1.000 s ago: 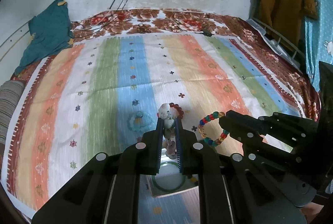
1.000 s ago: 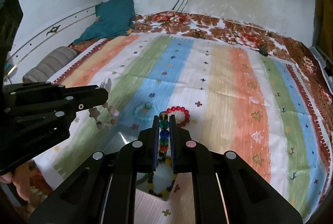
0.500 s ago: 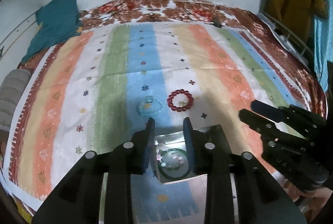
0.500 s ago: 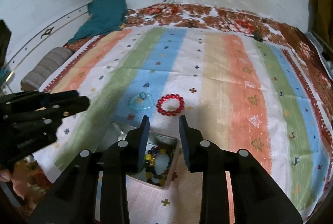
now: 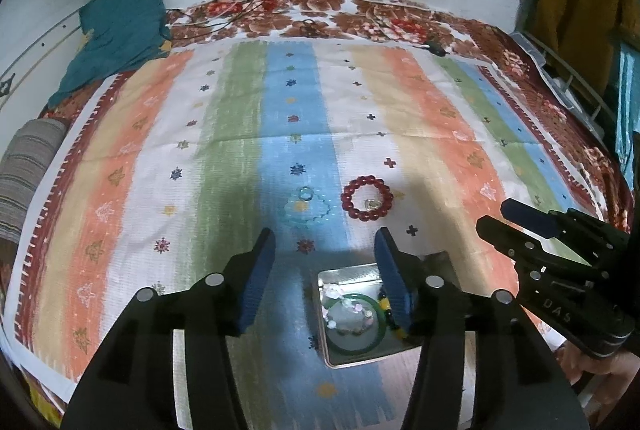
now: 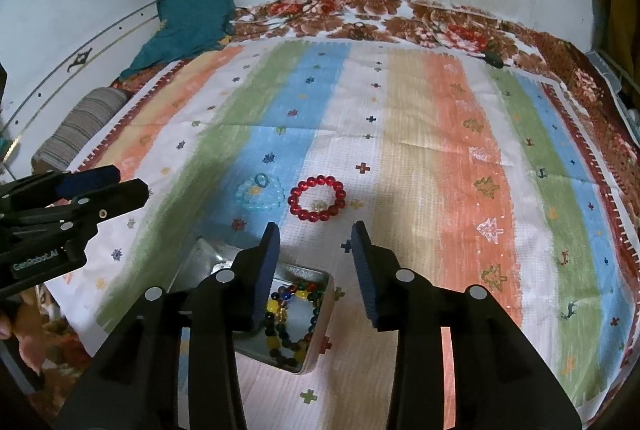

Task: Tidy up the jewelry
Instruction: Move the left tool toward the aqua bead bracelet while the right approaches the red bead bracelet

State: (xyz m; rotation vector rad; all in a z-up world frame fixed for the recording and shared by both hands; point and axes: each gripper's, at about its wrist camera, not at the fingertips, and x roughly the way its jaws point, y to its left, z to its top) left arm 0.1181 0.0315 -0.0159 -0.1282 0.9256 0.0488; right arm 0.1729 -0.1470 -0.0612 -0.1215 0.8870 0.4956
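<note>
Both grippers are hovering over the metal tin (image 5: 352, 314) at the near edge of the striped bedspread (image 5: 248, 134). Left gripper (image 5: 326, 266) and right gripper (image 6: 316, 262) are standing spread and empty; their jaws have just been opening. A second ago each was pinching a bracelet; now the multicolour bead bracelet (image 6: 288, 322) is lying in the tin beside a green bangle (image 5: 354, 322). Red bead bracelet (image 6: 318, 199) and pale blue bracelet (image 6: 258, 194) are lying just beyond the tin. Both look light, floppy and slippery; pinching across a few beads at the rim seems best.
</note>
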